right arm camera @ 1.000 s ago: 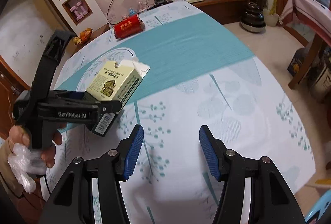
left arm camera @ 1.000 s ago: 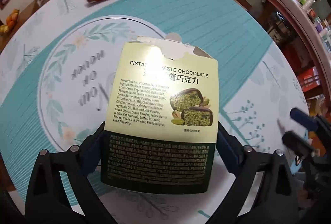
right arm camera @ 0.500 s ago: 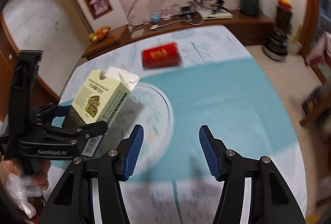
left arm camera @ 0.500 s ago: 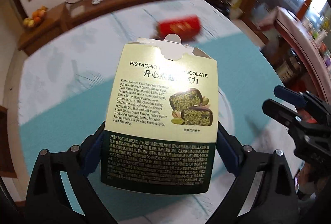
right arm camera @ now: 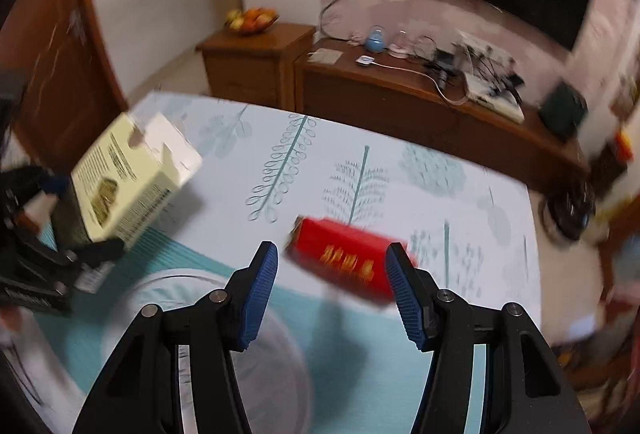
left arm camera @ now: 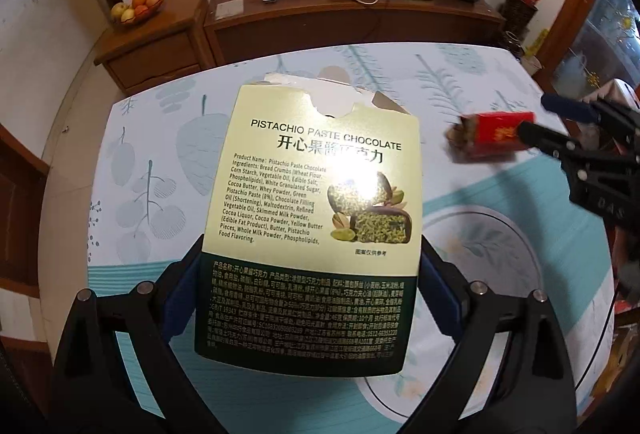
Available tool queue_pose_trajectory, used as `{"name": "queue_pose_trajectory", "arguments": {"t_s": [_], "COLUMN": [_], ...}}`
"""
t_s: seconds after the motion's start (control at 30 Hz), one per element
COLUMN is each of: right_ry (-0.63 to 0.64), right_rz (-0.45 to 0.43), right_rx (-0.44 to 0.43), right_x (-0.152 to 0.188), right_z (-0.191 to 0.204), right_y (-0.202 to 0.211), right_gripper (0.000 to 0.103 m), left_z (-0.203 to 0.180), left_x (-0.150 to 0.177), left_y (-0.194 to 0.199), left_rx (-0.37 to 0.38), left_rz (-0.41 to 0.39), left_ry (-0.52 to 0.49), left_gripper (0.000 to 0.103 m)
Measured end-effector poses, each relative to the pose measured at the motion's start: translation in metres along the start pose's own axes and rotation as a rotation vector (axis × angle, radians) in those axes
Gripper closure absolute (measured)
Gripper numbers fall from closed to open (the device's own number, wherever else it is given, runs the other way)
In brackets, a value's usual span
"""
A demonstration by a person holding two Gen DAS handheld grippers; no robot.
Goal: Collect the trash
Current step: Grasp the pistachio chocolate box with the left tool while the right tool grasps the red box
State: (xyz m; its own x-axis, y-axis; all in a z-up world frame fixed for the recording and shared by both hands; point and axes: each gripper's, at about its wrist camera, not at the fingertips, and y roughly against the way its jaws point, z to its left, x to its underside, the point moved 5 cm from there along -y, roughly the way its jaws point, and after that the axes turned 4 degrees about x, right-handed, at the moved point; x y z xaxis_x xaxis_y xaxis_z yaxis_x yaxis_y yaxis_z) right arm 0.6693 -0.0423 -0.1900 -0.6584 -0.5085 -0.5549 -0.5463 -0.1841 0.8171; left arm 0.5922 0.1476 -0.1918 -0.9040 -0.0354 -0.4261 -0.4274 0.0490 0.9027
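Holding the chocolate box point(left arm camera: 316, 193) in the left gripper point(left arm camera: 308, 286), pads clamped on its lower sides, lifted off the table point(left arm camera: 460, 89). Top flap torn open, so probably empty: light, thin card, dents if squeezed hard. Right of it, the red box point(right arm camera: 344, 262) lies on the tablecloth, mid-table toward the far edge. Right gripper point(right arm camera: 332, 290) is spread wide, straddling it but not yet touching. Also likely light and stiff-ish; I'd pinch across the long flat faces near the middle, gentle force.
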Motion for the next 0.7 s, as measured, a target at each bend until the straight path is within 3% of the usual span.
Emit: {"name": "queue_pose_trajectory", "arguments": {"t_s": [0.1, 0.23, 0.47, 0.57, 0.7], "right_ry": [0.095, 0.164, 0.309, 0.307, 0.258], "right_rz": [0.003, 0.089, 0.134, 0.130, 0.114], "right_rx": [-0.020, -0.084, -0.001, 0.000, -0.050], "right_x": [-0.010, -0.007, 0.016, 0.023, 0.028], "right_z": [-0.001, -0.004, 0.001, 0.006, 0.010], "right_y": [-0.017, -0.041, -0.073, -0.080, -0.080], "right_gripper": [0.046, 0.046, 0.046, 0.058, 0.066], "left_z": [0.009, 0.024, 0.035, 0.030, 0.017], "left_x": [-0.003, -0.001, 0.006, 0.010, 0.019], "left_y": [-0.016, -0.032, -0.047, -0.050, -0.045], "left_rx": [0.006, 0.009, 0.019, 0.029, 0.045], "left_rz": [0.008, 0.020, 0.041, 0.053, 0.066], "left_ry": [0.025, 0.053, 0.085, 0.079, 0.051], "left_gripper": [0.010, 0.010, 0.010, 0.010, 0.010]}}
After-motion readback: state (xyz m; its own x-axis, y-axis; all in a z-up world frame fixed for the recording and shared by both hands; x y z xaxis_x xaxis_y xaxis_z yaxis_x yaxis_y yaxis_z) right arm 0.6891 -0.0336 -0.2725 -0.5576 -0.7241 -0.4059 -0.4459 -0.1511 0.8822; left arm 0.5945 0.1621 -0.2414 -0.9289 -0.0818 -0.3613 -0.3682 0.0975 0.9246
